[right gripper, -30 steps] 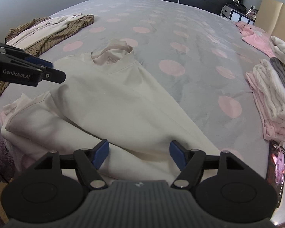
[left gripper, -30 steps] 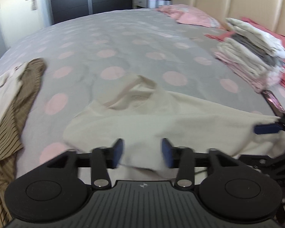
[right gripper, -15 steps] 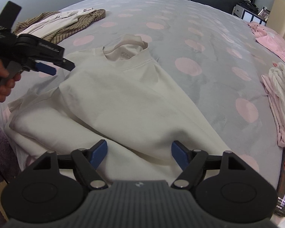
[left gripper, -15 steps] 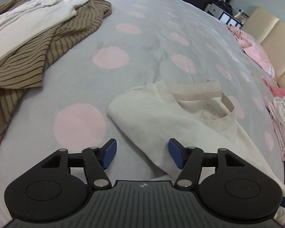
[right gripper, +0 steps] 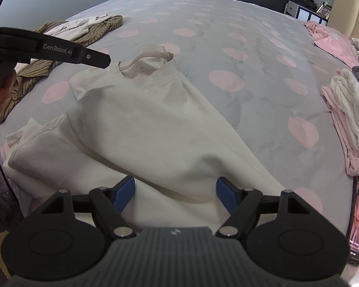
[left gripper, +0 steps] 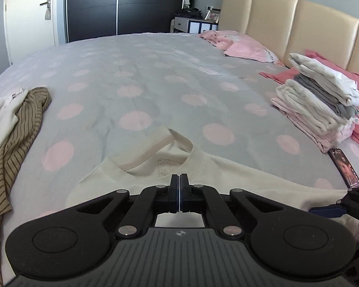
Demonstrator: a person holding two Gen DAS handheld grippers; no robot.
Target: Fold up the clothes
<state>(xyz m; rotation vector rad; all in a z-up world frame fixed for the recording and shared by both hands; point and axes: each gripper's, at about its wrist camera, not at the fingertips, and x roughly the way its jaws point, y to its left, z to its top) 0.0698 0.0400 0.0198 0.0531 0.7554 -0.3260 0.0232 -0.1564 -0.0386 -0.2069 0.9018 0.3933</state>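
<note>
Left hand-held gripper (left gripper: 180,192) fingers pressed together, tips over cream shirt (left gripper: 227,179) just below its collar. Shirt lies flat on polka-dot bed (left gripper: 155,76). Striped brown garment (left gripper: 19,131) left of shirt. Folded clothes stack (left gripper: 323,105) far right of shirt, phone (left gripper: 345,169) beside stack. Right hand-held gripper (left gripper: 328,210) tip at shirt's right edge.

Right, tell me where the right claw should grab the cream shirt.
Probably the raised fold of the cream shirt between the open right claw fingers: come straight forward and low, since the ridge stands off the bedspread and offers a pinchable edge.
</note>
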